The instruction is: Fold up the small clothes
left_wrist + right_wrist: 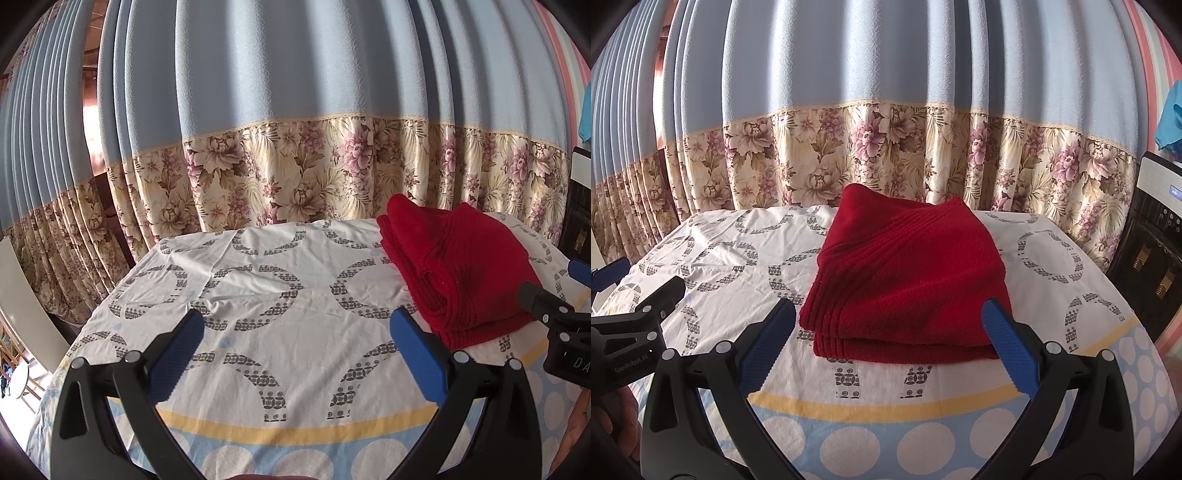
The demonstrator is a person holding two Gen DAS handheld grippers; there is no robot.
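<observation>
blue curtain (886,55) with floral hem behind. patterned sheet (295,266) covers the table. folded red towel (908,273) lies on the sheet's far right part, squarely ahead of the right gripper (890,339). left gripper (295,350): jaws spread, nothing held. right gripper: jaws spread, nothing held.

A thick red terry towel (905,273), ribbed along its edges, lies matt on a smooth printed cotton sheet (1052,295). Satiny floral curtain (886,155) glints behind; gripper fingers (768,347) appear ridged blue rubber on matt black plastic.
</observation>
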